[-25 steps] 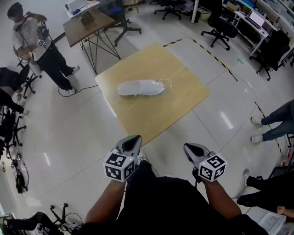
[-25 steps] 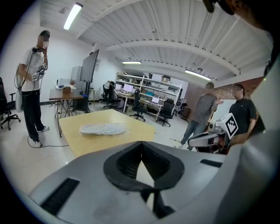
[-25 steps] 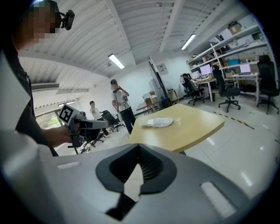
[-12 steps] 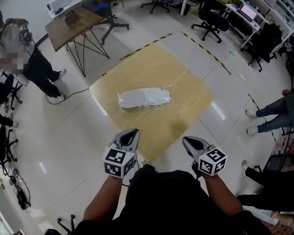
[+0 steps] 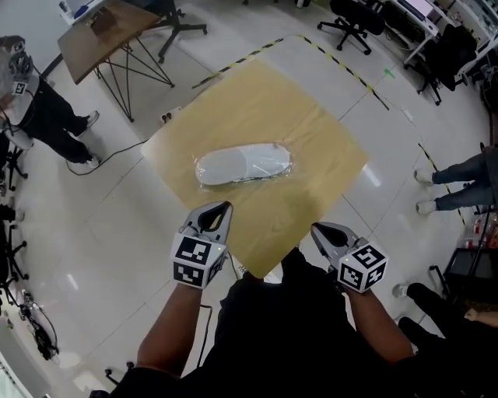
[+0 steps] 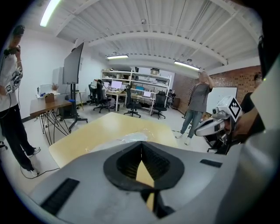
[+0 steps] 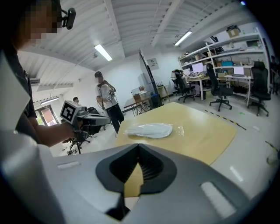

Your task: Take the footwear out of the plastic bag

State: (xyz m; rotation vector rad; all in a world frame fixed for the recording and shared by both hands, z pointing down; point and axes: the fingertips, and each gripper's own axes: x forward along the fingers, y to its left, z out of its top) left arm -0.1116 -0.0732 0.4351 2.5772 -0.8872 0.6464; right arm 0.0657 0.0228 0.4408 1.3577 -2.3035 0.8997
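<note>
A pale grey slipper sealed in a clear plastic bag [image 5: 243, 165] lies flat in the middle of a light wooden table [image 5: 311, 116]. The right gripper view shows the bagged slipper [image 7: 149, 130] ahead on the tabletop; the left gripper view shows only a crinkled edge of the bag [image 6: 131, 138] above the jaws. My left gripper [image 5: 224, 208] hovers shut over the table's near edge, short of the bag. My right gripper [image 5: 317, 229] is shut too, by the near corner, holding nothing.
A small brown desk [image 5: 101, 35] on black legs stands at the back left, with a person [image 5: 35, 109] beside it. Office chairs [image 5: 354, 23] and desks line the back right. Another person's legs [image 5: 459, 183] stand at the right. Yellow-black tape [image 5: 350, 74] runs along the floor.
Both grippers have travelled forward towards the table, from over the floor to its near edge. The bagged slipper has not shifted. The jaws stayed shut.
</note>
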